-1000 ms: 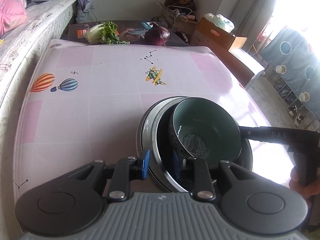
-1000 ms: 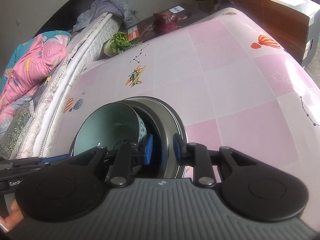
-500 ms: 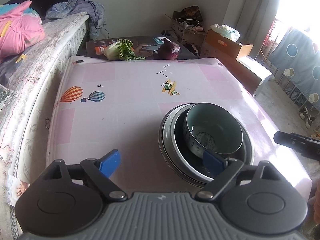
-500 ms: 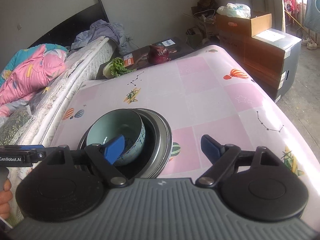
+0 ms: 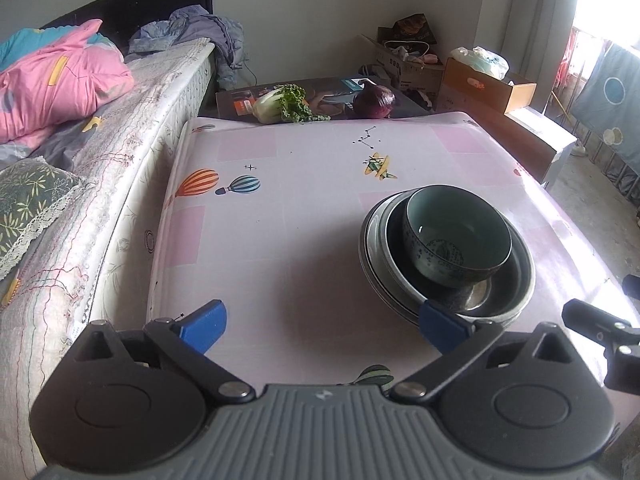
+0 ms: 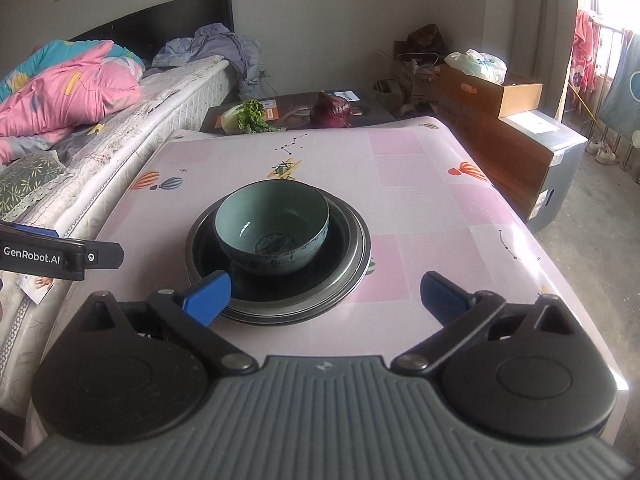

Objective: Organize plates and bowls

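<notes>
Both tools spread wide and empty, jaws just opened, nothing between them. Left tool (image 5: 320,328) pulled back from the stack, its right pad overlapping the near rim of the plates in view, though apparently hanging above rather than touching. Right tool (image 6: 326,294) likewise clear, its left pad over the near edge of the stack, its right pad over bare pink cloth.

Teal bowl (image 6: 273,233) sitting upright inside the stacked plates (image 6: 352,258), nudged toward one side of the well rather than dead centre, in the middle of the counter (image 6: 432,216). Stack appears settled, so likely the release-and-retreat step, with the organizing close to done.

To finish well: lift away up and back, not sideways, so no pad clips a rim and drags the stack. Keep jaws wide until clear of the plates. Keep the two tools apart from each other, since each shows at the edge of the other's view. If the bowl needs centring, pinch its wall from above and shift gently; glazed ware on metal probably slides and rings easily.

Cabbage (image 6: 246,118) and red onion (image 6: 331,111) lying well beyond, off the far end.
</notes>
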The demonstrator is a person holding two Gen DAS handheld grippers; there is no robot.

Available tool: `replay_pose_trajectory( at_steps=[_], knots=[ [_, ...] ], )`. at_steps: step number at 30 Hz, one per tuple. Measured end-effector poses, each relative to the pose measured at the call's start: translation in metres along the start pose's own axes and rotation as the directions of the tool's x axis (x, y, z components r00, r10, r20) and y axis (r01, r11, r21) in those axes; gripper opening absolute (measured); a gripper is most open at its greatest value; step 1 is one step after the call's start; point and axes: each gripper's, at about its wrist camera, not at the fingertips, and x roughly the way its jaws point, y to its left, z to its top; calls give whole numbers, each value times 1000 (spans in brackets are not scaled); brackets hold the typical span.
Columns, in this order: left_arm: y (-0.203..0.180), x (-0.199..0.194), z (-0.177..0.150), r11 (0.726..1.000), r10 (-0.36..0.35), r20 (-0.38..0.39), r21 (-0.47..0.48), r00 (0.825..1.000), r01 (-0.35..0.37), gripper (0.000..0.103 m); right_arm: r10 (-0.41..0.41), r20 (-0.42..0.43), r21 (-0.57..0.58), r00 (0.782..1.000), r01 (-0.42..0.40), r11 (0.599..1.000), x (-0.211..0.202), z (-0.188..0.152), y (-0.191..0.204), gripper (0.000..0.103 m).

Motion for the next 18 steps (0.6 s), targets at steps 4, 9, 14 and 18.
replay_pose_trajectory(
  at_steps=[4,9,14,18],
  knots=[
    [-7,6,-1,998,55,-16,34,998,-54,103,12,-30,44,999,-11,999,11,-1,3,102],
    [-7,12,0,1000,5,-60,11,998,-5,103,-1,-59,64,998,5,998,21,-3,5,102],
    [-11,21,-2,1000,21,-89,23,996,-19,103,23,-73,68,997,-18,997,25,-1,6,102],
    [-12,25,-4,999,24,-110,23,994,-22,103,12,-80,64,997,-7,998,30,2,6,102]
  ],
)
